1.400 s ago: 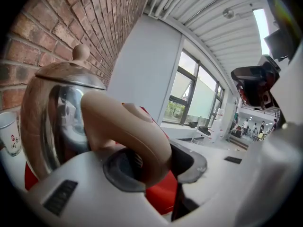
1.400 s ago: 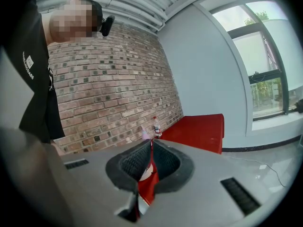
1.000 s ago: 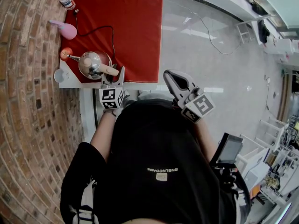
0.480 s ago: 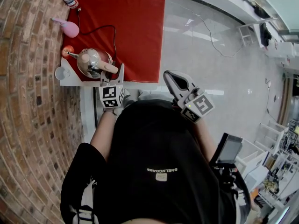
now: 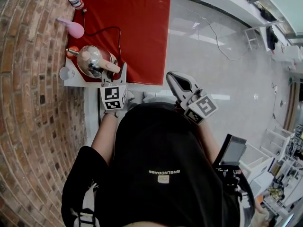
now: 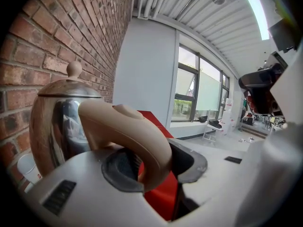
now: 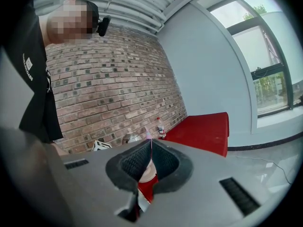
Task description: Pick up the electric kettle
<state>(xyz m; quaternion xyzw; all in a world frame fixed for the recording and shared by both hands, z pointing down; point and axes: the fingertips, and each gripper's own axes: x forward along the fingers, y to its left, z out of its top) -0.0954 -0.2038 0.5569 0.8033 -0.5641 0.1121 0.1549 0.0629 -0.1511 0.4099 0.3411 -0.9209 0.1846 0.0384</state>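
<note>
Electric kettle (image 5: 91,59) at the near left corner of the red-covered table (image 5: 137,27), close to the brick wall (image 5: 33,79). It had a rounded polished-steel body, a domed lid with a small knob (image 6: 74,70), a slender spout and an arched beige handle (image 6: 128,129). The left gripper (image 5: 114,74) was clamped across that handle. The right gripper (image 5: 177,82), well apart from the kettle, had its jaws together on nothing.

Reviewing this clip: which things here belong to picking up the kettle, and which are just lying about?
In the job: electric kettle, left gripper clamped on its handle.
Lying about: water bottle, pink container, white cup, idle right gripper.
</note>
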